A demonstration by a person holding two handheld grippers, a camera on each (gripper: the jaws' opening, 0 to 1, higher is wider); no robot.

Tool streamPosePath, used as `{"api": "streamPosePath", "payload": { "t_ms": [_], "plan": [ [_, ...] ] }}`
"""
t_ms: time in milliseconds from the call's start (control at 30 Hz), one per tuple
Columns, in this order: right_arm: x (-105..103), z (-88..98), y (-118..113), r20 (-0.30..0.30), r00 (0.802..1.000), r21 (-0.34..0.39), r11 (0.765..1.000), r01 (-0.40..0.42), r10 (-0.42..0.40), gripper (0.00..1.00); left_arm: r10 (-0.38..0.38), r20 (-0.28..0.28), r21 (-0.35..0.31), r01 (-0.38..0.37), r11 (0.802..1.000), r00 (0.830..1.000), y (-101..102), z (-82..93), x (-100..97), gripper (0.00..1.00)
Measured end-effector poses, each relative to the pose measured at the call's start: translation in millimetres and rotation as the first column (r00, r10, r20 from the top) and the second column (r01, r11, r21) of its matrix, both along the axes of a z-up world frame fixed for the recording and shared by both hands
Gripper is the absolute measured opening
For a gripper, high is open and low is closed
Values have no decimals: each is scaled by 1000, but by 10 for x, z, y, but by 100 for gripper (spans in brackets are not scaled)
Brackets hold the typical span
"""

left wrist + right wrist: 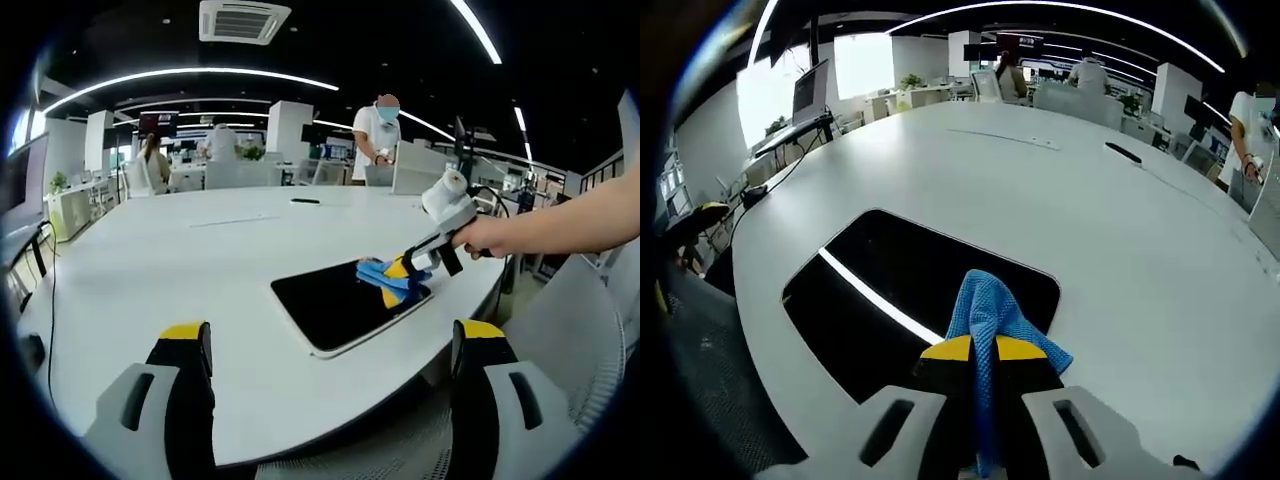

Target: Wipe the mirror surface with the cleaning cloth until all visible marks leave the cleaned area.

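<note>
The mirror (345,305) lies flat near the edge of a large white table (180,270), a dark rounded rectangle with a pale rim; in the right gripper view the mirror (880,290) reflects a bright ceiling light as a white streak across its black face. On its far corner in the left gripper view sits the blue cleaning cloth (385,275), bunched and pressed down onto the glass. The right gripper (408,268) has its yellow-tipped jaws closed on that cloth, and a person's hand (490,237) grips the tool from the right side of the view. From its own camera, the right gripper (982,350) shows both jaws drawn tight together with the cleaning cloth (990,315) pinched between them, a fold of blue mesh spilling forward onto the mirror and a strip running back between the jaws. The left gripper (335,335) hangs off the near edge of the table, well apart from the mirror, its jaws spread wide with nothing between them. Farther back on the table lies a small dark object (305,201), too small to tell. Beyond the table a person in a white shirt (377,140) stands by a desk, and another person (152,160) sits at the left.
</note>
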State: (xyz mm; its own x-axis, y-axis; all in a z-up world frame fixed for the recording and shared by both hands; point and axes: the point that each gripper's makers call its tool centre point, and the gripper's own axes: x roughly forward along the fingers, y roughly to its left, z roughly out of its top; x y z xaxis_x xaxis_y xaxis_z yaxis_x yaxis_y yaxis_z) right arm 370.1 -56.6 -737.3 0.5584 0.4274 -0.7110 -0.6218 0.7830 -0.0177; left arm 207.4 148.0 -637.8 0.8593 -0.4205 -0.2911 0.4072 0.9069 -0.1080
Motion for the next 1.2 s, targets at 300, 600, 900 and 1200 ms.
{"api": "streamPosePath", "payload": {
  "t_ms": [300, 600, 900, 1200],
  "plan": [
    [-13, 5, -139, 6, 1000, -8, 1000, 27, -27, 1, -2, 3, -6, 2, 1000, 1000, -2, 6, 4, 99],
    [-35, 17, -171, 16, 999, -18, 999, 40, -40, 1, 1, 7, -10, -1, 1000, 1000, 2, 12, 10, 99],
    [-51, 19, -156, 27, 999, -49, 998, 25, -24, 1, -1, 4, -10, 1, 1000, 1000, -2, 9, 11, 99],
    [-92, 29, -146, 9, 999, -34, 998, 54, -53, 1, -1, 3, -11, 1, 1000, 1000, 0, 7, 12, 98]
  ]
}}
